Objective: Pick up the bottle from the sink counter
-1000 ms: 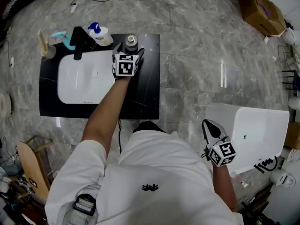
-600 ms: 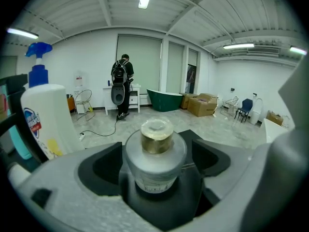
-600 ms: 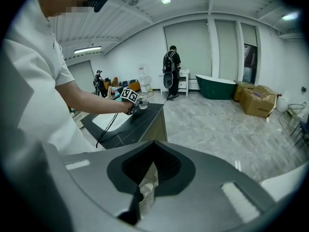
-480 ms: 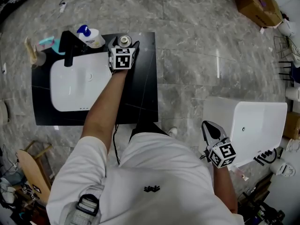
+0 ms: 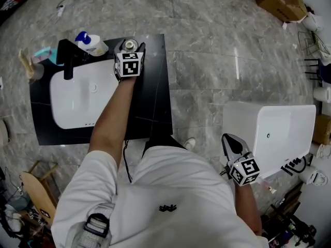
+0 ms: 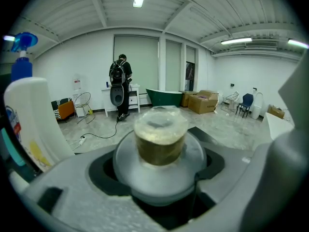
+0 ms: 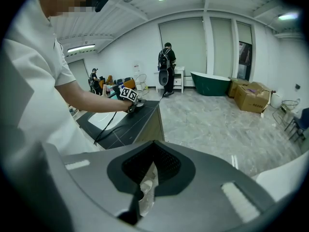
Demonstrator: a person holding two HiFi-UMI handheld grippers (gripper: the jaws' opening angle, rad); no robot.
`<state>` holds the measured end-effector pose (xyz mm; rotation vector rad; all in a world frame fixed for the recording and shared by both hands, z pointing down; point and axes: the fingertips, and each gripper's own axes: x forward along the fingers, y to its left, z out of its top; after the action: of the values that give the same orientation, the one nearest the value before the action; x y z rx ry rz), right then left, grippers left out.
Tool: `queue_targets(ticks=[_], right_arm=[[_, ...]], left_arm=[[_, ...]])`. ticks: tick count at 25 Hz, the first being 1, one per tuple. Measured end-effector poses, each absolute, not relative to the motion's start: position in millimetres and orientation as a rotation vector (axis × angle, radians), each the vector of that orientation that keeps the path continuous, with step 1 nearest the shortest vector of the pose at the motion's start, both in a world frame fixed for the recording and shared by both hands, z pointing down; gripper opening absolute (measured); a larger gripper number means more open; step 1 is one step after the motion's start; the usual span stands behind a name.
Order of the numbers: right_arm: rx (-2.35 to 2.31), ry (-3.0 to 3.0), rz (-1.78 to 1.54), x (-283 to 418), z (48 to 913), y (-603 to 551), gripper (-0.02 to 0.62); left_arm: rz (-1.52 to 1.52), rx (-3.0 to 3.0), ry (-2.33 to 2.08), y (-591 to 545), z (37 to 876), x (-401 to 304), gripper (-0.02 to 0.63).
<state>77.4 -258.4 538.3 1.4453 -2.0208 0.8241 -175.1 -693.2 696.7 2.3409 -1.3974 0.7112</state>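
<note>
A small grey bottle [image 5: 129, 44] with a gold cap stands at the back of the black sink counter [image 5: 150, 97], right of the basin. My left gripper [image 5: 132, 48] reaches over the counter with a jaw on each side of it. In the left gripper view the bottle [image 6: 159, 144] fills the gap of the left gripper [image 6: 161, 187]. Its jaws have just been closing and now press on the bottle's rounded shoulders. My right gripper [image 5: 234, 141] hangs by the person's right side, far from the counter. In the right gripper view the right gripper [image 7: 145, 187] is shut and holds nothing.
A white soap bottle with a blue pump [image 5: 92, 44] [image 6: 24, 115] stands left of the grey bottle, beside the black faucet [image 5: 67, 56] and the white basin [image 5: 77, 97]. A white bathtub [image 5: 279, 133] sits at the right. A person with a backpack [image 6: 119, 81] stands far behind.
My left gripper has moved forward and down onto the bottle, and its jaws have drawn in against it. The right gripper has stayed where it was.
</note>
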Motion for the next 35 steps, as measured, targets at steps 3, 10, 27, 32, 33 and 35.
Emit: queue_targets(ticks=[3, 10, 27, 32, 33, 35], right_arm=[[1.455, -2.018, 0.830, 78, 539, -257, 0.011], [1.463, -2.028, 0.839, 76, 538, -252, 0.011], [1.389, -2.193, 0.782, 77, 529, -235, 0.011], [1.333, -2.258, 0.747, 88, 525, -223, 0.011], [1.322, -2.271, 0.739, 91, 524, -221, 0.011], [1.301, -2.297, 0.729, 97, 523, -215, 0.011]], left_arm=[[0.710, 2.339, -1.393, -694, 696, -175, 0.339], [0.711, 2.358, -1.387, -691, 683, -175, 0.339], [0.690, 2.441, -1.335, -623, 587, -158, 0.339], [0.677, 2.472, -1.316, -585, 550, -149, 0.339], [0.678, 2.480, -1.314, -577, 543, -146, 0.339], [0.682, 2.488, -1.311, -558, 531, -141, 0.339]])
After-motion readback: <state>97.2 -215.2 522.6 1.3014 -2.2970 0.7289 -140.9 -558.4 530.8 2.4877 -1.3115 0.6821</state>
